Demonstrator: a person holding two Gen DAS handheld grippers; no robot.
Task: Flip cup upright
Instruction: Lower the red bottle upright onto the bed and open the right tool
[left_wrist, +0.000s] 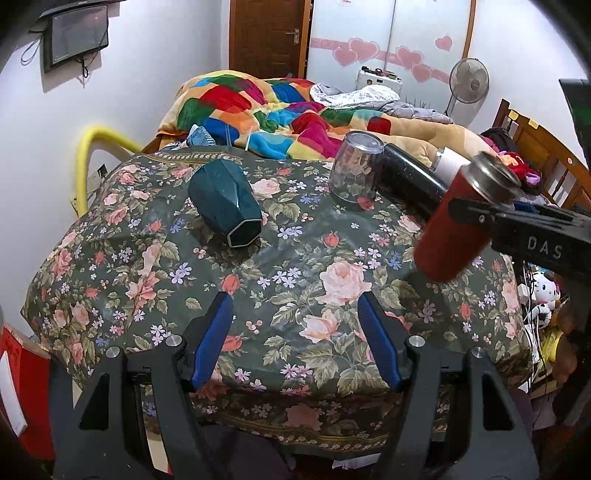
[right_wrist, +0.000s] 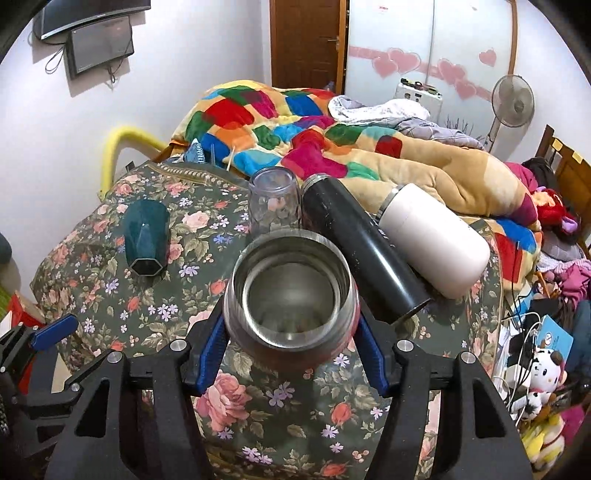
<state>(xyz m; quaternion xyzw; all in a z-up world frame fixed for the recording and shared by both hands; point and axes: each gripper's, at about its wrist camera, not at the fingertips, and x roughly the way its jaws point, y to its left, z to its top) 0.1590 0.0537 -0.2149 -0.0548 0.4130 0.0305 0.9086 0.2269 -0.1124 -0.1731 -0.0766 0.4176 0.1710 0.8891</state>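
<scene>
Red cup (right_wrist: 291, 295) pinched between our right gripper (right_wrist: 291, 325) pads, lifted off the floral tablecloth (left_wrist: 295, 295), mouth tilted up | our left gripper (left_wrist: 295, 328) spread wide, holding nothing, well apart from it

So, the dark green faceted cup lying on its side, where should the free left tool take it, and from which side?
Probably across the middle of the green cup, coming from above with the fingers over its two long flanks. It lies on the floral cloth with its hexagonal end toward the camera, so the flat facets give the pads parallel faces. The left tool is open and nothing stands between.
</scene>
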